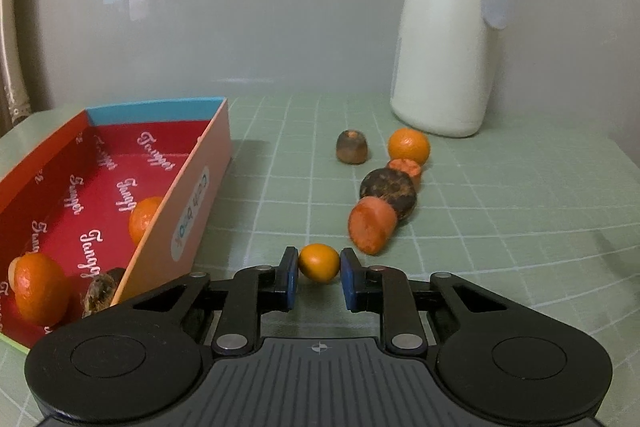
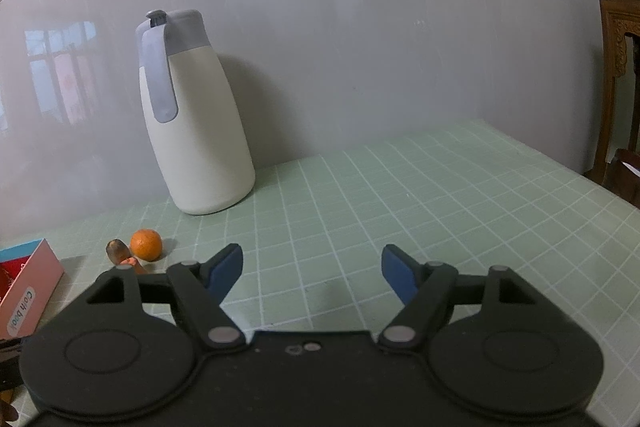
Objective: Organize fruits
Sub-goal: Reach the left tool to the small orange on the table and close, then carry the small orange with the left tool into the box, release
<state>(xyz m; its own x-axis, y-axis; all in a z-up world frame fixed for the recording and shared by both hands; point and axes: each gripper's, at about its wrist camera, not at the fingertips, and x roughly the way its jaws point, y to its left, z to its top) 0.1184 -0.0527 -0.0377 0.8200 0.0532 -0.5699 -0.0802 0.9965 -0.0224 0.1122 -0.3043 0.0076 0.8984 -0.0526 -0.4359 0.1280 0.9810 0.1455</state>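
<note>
The left gripper [image 1: 319, 269] clamps a small orange [image 1: 319, 263] on the green worktop [image 1: 500, 227] right of the red box [image 1: 168, 223], while the right gripper [image 2: 312, 273] stands released over bare worktop.

Small fruit [image 1: 319, 262]: between the left gripper [image 1: 319, 277] fingers [image 1: 289, 277], both pads touching it, on the desk [image 1: 500, 227].
Row of fruit pieces [image 1: 386, 201]: just ahead of the fingers and to their right, running away toward the jug, pieces touching one another.
Lone piece [image 1: 352, 146]: farther ahead, left of the row's far end, apart from it.
Jug [image 1: 448, 39]: far ahead and right of the left fingers, behind the row, against the wall.
Box [image 1: 120, 195]: left of the left fingers, on the desk.
Fruits in box [image 1: 40, 287]: several inside, near its close end.
Right gripper [image 2: 312, 273]: fingers [image 2: 224, 269] spread over bare desk; jug ahead to their left, fruits and box farther left.
</note>
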